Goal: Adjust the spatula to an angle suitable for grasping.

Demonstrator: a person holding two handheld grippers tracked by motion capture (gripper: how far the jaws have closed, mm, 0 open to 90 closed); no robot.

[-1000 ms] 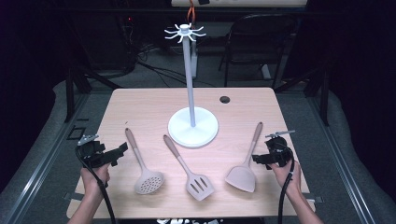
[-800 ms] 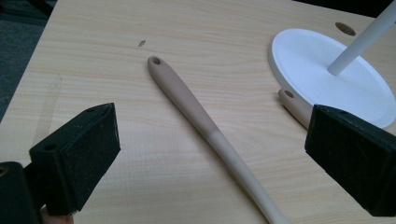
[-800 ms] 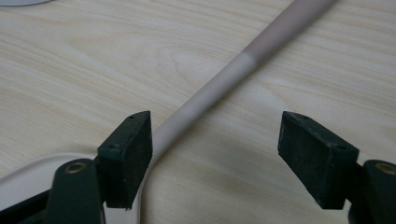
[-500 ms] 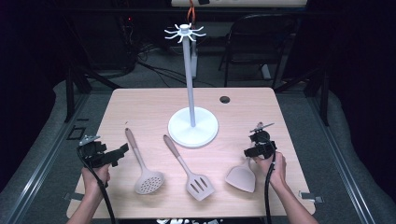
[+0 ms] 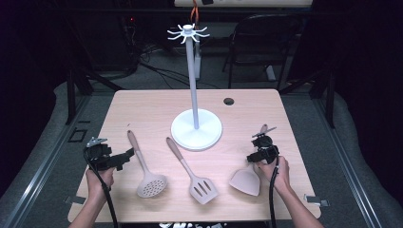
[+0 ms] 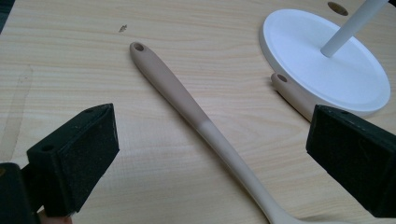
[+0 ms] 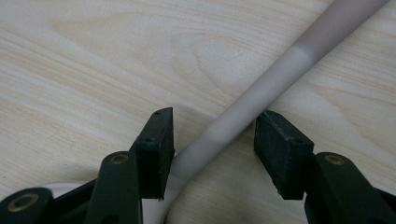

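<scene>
As the frame was taken: a person sat at a pale wooden table (image 5: 142,102), a black two-jaw gripper in each hand.
Right gripper (image 5: 261,148): lay at about 4 o'clock from the stand, low over the handle of the solid spatula (image 5: 246,180). In the right gripper view its jaws straddled that handle (image 7: 261,105) and had just been closing. One pad (image 7: 158,144) sat against the handle; the other pad (image 7: 280,149) was just beside it, a sliver of table between, so the handle was not yet clamped.
Solid spatula: lay flat on the table, blade toward the person, handle running away under the gripper.
Left gripper (image 5: 116,159): lay at about 8 o'clock from the stand, jaws spread wide and empty, pointing at the skimmer's handle (image 6: 187,100).
Skimmer (image 5: 147,168): lay flat, round perforated head nearest the person.
Slotted turner (image 5: 195,173): lay flat at 6 o'clock from the stand, between the other two utensils.
Stand (image 5: 196,128): white round base, tall pole, hooks on top, at mid-table.
</scene>
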